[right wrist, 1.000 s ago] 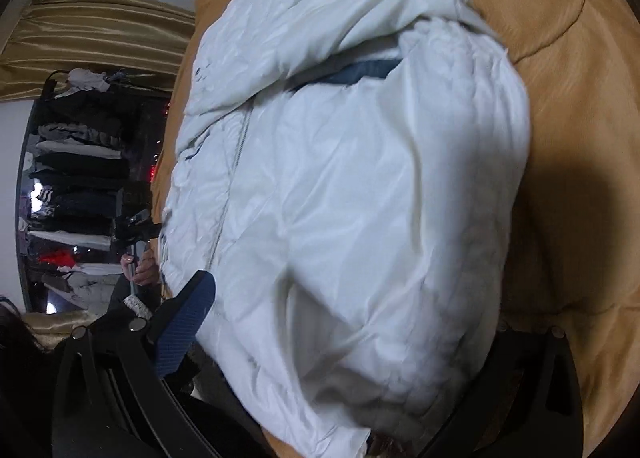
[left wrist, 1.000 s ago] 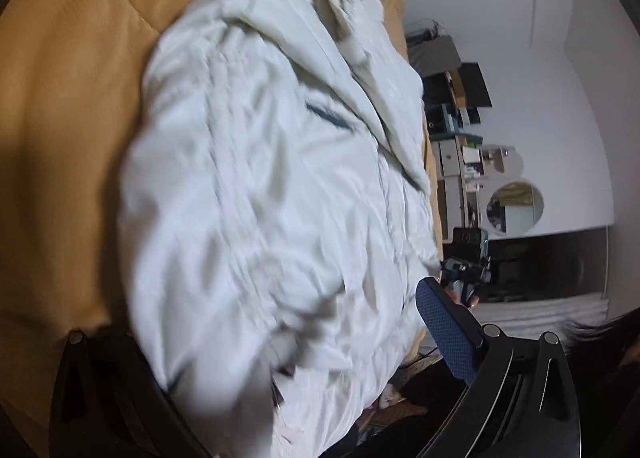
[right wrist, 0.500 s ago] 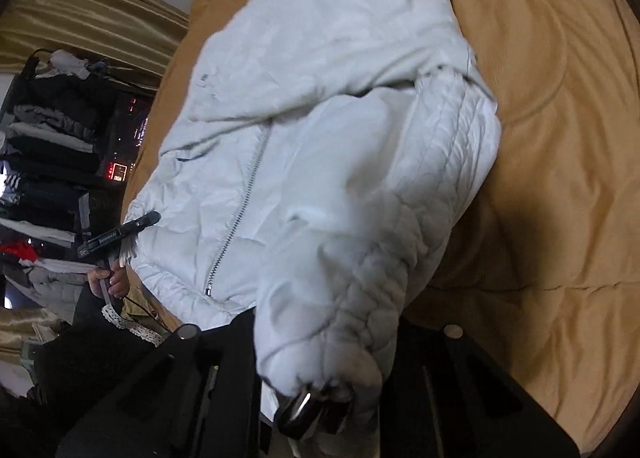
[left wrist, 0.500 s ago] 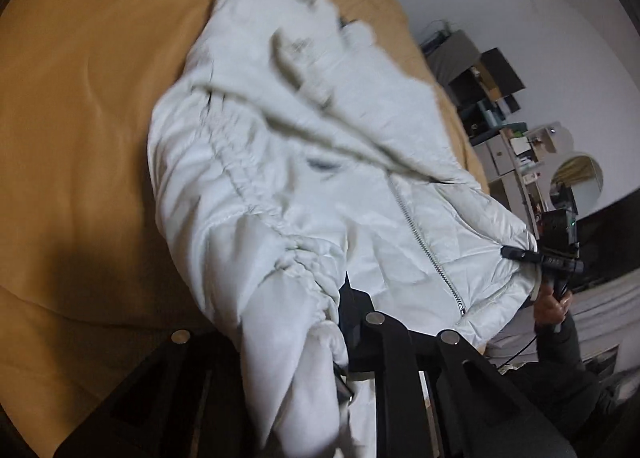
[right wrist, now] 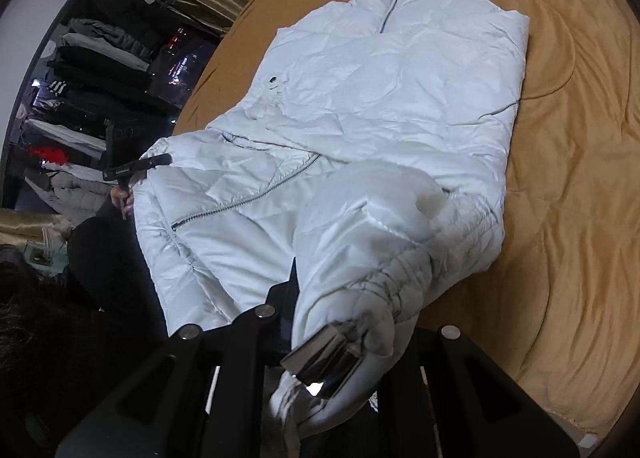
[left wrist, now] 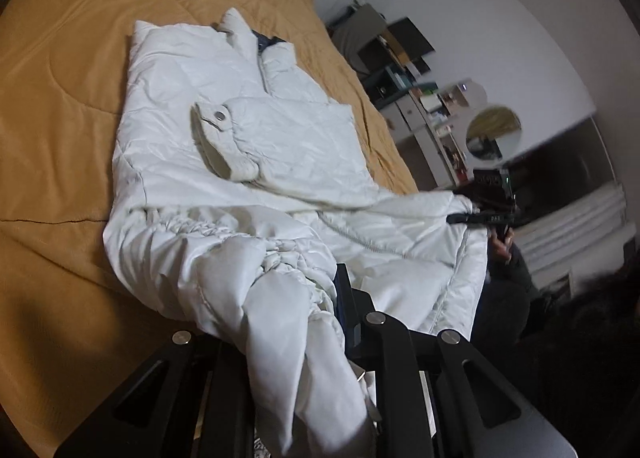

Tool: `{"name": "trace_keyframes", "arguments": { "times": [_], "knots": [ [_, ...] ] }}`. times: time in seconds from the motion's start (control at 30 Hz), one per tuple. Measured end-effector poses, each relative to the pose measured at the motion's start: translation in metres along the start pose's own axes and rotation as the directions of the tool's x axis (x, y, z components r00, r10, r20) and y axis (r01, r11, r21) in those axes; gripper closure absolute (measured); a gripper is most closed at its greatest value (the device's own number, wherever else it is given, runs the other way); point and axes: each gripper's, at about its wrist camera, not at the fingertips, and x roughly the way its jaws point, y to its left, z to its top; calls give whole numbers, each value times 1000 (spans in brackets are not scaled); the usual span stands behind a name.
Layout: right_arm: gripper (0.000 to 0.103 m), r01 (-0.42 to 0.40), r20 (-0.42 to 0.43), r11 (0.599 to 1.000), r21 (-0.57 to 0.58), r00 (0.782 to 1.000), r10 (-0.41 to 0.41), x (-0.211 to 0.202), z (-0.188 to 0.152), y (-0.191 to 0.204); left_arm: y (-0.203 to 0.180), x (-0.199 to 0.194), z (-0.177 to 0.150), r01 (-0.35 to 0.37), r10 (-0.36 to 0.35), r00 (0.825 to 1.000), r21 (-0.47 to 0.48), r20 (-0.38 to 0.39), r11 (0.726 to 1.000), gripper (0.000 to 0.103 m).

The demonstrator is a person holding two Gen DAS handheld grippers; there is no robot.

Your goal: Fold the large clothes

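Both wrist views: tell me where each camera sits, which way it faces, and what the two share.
Left wrist: sits on the left tool, looking along its fingers up the white jacket toward the collar, with shelves at right; the right tool and its hand show there.
Right wrist: sits on the right tool, facing the collar too, clothes rack at left; the left tool shows there.
Shared: the jacket, the mustard bedspread, each tool shut on a hem corner.

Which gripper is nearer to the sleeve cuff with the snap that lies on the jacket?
Left. The left gripper grips the jacket on the cuff's side of the zipper; the right gripper grips it on the other side, farther away.
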Motion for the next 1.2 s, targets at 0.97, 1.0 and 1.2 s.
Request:
{"name": "trace_keyframes", "arguments": {
  "times": [0.97, 1.0, 1.2],
  "knots": [
    [0, -511, 621, 583, 632, 783, 13, 37, 164, -231, 212, 179, 277, -76, 209, 968, -624, 143, 778, 83],
    [0, -457, 631, 624, 634, 772, -76, 18, 150, -216, 211, 179, 278, -78, 212, 967, -624, 143, 778, 83],
    [0, 91, 546, 835, 542, 717, -432, 2, 149, -76, 203, 179, 270, -99, 240, 957, -599, 160, 795, 83]
  ]
}}
